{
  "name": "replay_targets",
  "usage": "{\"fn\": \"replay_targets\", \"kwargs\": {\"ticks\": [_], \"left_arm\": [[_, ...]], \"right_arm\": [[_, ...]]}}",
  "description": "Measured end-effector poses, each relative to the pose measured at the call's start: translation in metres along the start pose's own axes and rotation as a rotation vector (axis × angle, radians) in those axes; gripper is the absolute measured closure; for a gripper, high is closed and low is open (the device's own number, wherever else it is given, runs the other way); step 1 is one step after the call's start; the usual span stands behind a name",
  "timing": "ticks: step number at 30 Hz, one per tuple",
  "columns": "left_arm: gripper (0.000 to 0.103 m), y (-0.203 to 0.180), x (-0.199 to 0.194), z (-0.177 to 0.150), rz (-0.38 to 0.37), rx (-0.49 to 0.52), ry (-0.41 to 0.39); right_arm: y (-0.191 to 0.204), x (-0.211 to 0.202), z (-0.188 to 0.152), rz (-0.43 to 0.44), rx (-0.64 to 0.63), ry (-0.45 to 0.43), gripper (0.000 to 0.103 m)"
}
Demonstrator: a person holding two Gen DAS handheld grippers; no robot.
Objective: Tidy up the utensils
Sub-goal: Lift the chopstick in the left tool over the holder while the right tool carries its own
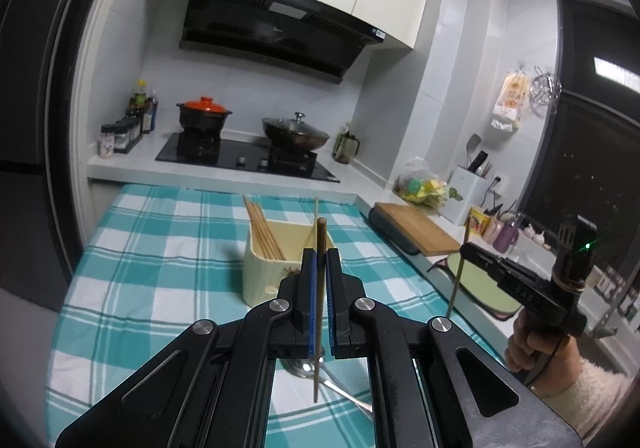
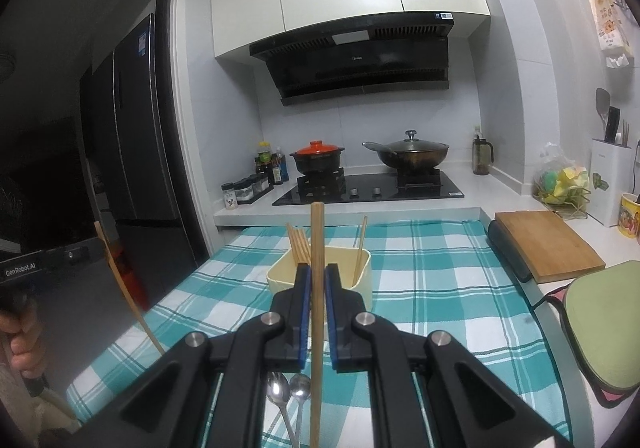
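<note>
Left wrist view first: my left gripper (image 1: 320, 260) has its blue-padded jaws closed on a thin dark brown wooden chopstick (image 1: 318, 308), which stands nearly upright between the pads, its top poking above them and its lower end hanging free over the cloth. On the right wrist view my right gripper (image 2: 317, 276) is likewise clamped on a paler bamboo chopstick (image 2: 316, 308), upright, running from above the jaws down past the bottom of the frame. Both held sticks sit in front of the cream rectangular plastic utensil holder (image 2: 362, 282). I count a bundle of roughly five chopsticks (image 2: 299, 246) leaning in the holder's left compartment and one single chopstick (image 2: 361, 248) leaning on its right side. Two stainless steel spoons (image 2: 289, 394) lie side by side on the cloth below the jaws. The worktop carries a teal and white checked tablecloth (image 2: 440, 288); behind it are a black gas hob (image 2: 368, 190) with an orange-lidded clay pot (image 2: 318, 160) and a glass-lidded wok (image 2: 412, 154), and a wooden chopping board (image 2: 548, 242) to the right.
</note>
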State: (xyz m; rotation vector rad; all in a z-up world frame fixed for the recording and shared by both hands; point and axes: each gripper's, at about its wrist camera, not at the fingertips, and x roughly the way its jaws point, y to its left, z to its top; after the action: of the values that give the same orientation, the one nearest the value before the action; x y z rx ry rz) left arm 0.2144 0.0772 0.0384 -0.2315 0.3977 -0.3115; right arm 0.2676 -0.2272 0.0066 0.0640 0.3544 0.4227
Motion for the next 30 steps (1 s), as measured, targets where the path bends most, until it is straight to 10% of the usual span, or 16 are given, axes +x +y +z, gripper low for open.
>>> {"fn": "replay_targets", "kwargs": {"ticks": [30], "left_arm": [[0.1, -0.006, 0.009, 0.044, -0.023, 0.027, -0.053]], "right_arm": [[-0.004, 0.03, 0.035, 0.024, 0.005, -0.02, 0.096]]}}
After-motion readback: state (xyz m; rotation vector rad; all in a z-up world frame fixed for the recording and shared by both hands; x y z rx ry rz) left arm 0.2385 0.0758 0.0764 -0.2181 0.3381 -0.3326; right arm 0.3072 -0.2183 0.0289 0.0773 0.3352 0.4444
